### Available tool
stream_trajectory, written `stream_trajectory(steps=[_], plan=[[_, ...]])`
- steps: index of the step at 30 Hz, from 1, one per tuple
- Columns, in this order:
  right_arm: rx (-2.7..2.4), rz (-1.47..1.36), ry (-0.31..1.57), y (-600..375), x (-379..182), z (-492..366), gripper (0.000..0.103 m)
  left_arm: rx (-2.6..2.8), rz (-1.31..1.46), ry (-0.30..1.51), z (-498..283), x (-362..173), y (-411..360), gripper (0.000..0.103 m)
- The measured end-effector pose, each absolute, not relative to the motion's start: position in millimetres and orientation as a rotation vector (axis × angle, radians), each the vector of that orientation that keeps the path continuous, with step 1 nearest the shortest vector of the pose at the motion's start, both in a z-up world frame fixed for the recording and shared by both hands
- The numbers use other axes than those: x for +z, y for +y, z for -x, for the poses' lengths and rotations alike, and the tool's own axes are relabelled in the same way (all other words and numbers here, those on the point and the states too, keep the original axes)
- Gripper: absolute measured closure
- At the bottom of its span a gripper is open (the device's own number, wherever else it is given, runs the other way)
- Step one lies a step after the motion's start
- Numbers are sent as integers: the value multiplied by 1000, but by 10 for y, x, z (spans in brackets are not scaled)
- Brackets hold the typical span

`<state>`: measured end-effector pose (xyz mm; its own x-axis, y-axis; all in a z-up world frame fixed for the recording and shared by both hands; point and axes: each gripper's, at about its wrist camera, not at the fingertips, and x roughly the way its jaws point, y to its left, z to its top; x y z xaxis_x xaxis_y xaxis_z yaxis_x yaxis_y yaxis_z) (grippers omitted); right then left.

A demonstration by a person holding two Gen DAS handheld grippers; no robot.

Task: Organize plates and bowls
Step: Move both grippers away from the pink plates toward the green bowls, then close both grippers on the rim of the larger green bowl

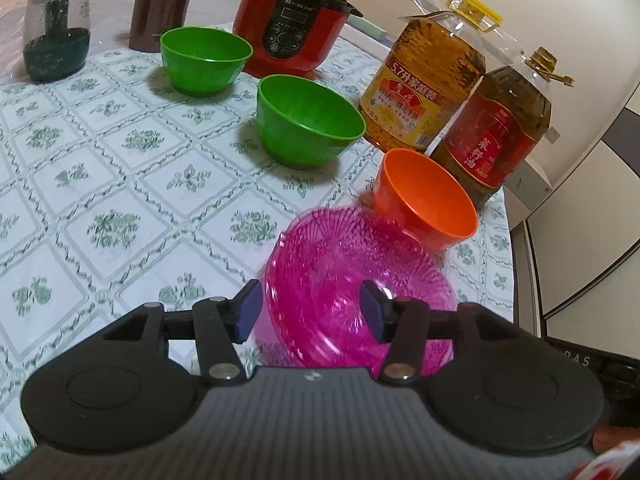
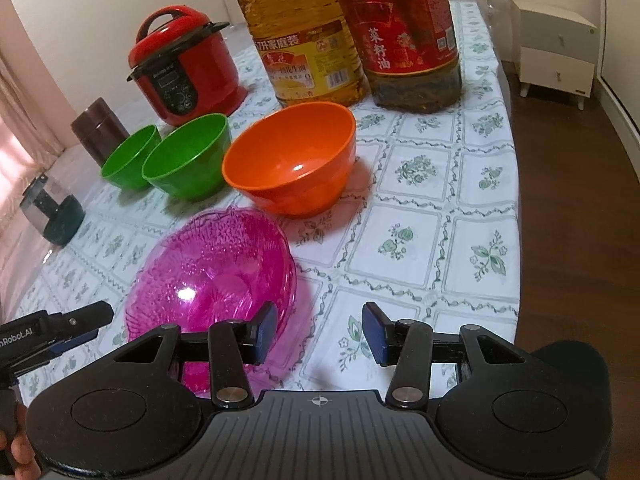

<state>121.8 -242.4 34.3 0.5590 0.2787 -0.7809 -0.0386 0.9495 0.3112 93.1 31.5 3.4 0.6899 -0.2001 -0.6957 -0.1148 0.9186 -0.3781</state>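
The left gripper (image 1: 311,310) has its jaws spread wide, straddling the near rim of the translucent pink ribbed plastic bowl (image 1: 352,272) without clamping it. The right gripper (image 2: 320,332) is likewise released, holding nothing; its left pad (image 2: 266,330) lies just in front of the pink bowl's rim. In the right wrist view, the pink bowl rests on the floral-patterned tablecloth (image 2: 440,220) at 9 o'clock of centre. The orange plastic bowl (image 2: 292,160) sits just beyond it at 12 o'clock, with two green plastic bowls (image 2: 188,160) at 10 o'clock. Two large oil bottles (image 2: 304,36) stand behind the orange bowl.
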Motion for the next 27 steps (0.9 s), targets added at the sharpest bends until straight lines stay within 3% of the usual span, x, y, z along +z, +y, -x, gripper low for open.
stream_trajectory(steps=[19,27], plan=[[398,-154,850,-1958,985,-2471,56,-40,403,785,-2150,309,662,49],[479,-174,908,-1543,840,-3429,56,-16,458,844,-2848,133,941,49]])
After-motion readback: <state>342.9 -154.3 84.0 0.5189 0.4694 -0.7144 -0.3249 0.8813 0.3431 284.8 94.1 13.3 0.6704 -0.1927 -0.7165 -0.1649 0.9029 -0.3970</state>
